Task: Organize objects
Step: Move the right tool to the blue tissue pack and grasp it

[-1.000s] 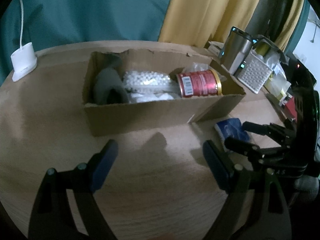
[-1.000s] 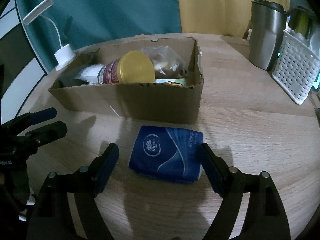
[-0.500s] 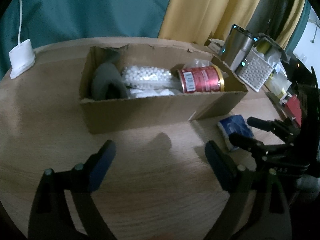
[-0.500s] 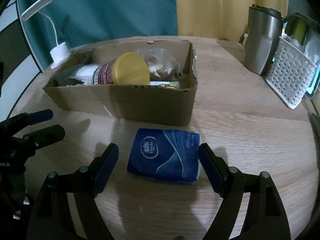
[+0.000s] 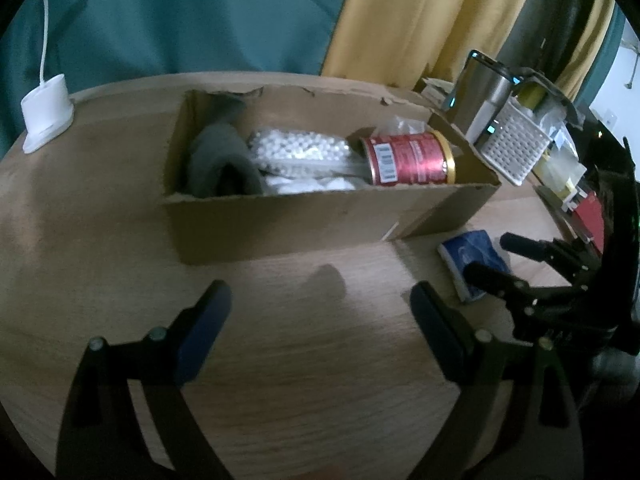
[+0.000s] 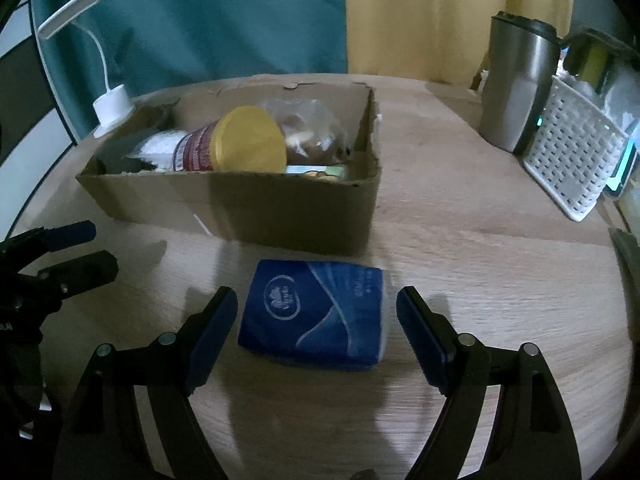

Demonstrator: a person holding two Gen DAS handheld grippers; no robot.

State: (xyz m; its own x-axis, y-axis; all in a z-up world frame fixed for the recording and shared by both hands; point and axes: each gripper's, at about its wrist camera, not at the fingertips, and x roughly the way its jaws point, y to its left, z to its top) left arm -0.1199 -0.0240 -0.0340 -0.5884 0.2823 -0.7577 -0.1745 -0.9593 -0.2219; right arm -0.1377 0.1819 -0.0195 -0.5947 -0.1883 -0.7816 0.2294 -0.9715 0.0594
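Right tool [image 6: 312, 332] open astride blue tissue pack [image 6: 316, 316], ahead of cardboard box [image 6: 280, 216]; left tool [image 5: 320, 320] open, idle. Soft pack liable to squash or slip.

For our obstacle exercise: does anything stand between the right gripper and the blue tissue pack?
Nothing visible does. The right gripper is open, its fingers either side of the blue tissue pack on the wooden table. The cardboard box lies beyond the pack.

Bare table [image 6: 460, 248] lies on both sides of the tissue pack [image 6: 316, 314], between the spread fingers of the right gripper [image 6: 312, 328]. The cardboard box [image 6: 280, 208] stands just behind the pack. A steel mug [image 6: 516, 88] and white basket [image 6: 572, 160] stand at far right.
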